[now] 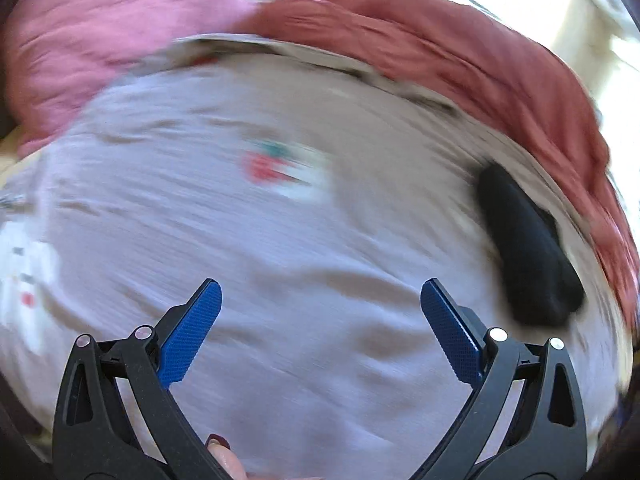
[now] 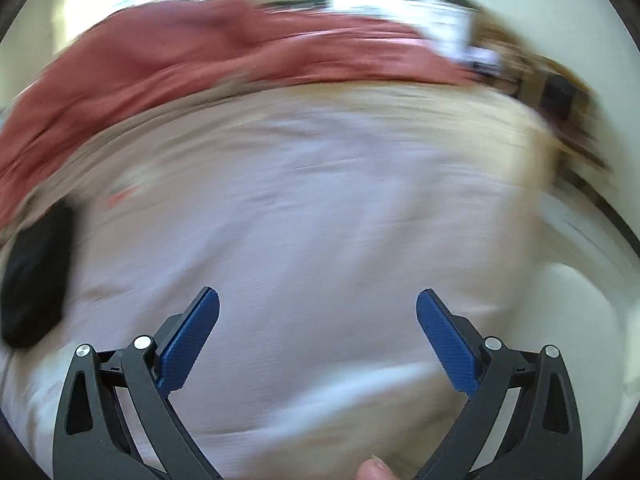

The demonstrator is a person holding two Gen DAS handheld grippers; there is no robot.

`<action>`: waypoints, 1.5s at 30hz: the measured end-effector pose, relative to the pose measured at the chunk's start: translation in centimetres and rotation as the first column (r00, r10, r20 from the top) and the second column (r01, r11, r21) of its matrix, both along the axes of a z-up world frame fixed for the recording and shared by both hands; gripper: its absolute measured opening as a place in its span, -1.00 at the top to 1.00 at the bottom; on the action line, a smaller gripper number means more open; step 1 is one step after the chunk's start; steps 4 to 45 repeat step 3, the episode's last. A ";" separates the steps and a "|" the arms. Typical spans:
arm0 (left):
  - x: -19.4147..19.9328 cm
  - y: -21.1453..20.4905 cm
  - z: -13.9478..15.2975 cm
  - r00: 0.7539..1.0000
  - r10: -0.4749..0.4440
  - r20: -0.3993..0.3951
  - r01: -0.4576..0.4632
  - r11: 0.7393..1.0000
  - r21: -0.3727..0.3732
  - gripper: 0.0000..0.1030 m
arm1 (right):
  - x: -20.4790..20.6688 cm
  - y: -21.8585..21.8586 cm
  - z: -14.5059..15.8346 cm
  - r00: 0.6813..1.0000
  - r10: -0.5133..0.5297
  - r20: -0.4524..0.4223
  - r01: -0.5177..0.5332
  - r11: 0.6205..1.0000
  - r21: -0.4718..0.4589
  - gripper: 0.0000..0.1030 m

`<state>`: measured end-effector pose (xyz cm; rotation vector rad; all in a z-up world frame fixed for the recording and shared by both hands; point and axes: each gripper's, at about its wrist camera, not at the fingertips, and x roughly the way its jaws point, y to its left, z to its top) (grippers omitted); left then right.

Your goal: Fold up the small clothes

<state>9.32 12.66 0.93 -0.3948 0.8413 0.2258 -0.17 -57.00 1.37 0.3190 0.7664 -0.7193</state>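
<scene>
**Both grippers spread over a pale garment, nothing gripped**

The pale lilac garment (image 1: 280, 248) lay spread flat and filled the middle of both wrist views; a small red-and-green print (image 1: 276, 168) sat near its centre in the left view. The left gripper (image 1: 320, 292) hung above it with its blue pads (image 1: 192, 328) splayed wide and holding nothing, and the right gripper (image 2: 318, 300) was likewise released over plain cloth.

Risks, as I judged them: both views were heavily smeared (the grippers seemed to be moving fast), so a pinch made now could miss the hem or catch two layers. A dark, rolled-looking item (image 1: 528, 256) lay on the garment at about three o'clock in the left view and nine o'clock in the right; a fold carried that way could trap or drag it. The rust-red cloth (image 1: 460, 52) at twelve to two o'clock touched the garment's far edge and might be snagged.

A pink cloth (image 1: 100, 40) lay at ten o'clock. The surface beneath was mostly hidden; beyond it were bright, washed-out pale walls, too blurred to read.
</scene>
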 end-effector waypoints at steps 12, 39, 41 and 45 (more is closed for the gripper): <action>0.3 8.0 0.1 0.983 0.183 -0.027 -0.182 0.982 0.045 -0.82 | -5.3 -7.3 -1.1 0.966 -0.259 -0.018 0.258 0.965 -0.040 -0.91; 0.3 8.0 0.1 0.983 0.183 -0.027 -0.182 0.982 0.045 -0.82 | -5.3 -7.3 -1.1 0.966 -0.259 -0.018 0.258 0.965 -0.040 -0.91; 0.3 8.0 0.1 0.983 0.183 -0.027 -0.182 0.982 0.045 -0.82 | -5.3 -7.3 -1.1 0.966 -0.259 -0.018 0.258 0.965 -0.040 -0.91; 0.3 8.0 0.1 0.983 0.183 -0.027 -0.182 0.982 0.045 -0.82 | -5.3 -7.3 -1.1 0.966 -0.259 -0.018 0.258 0.965 -0.040 -0.91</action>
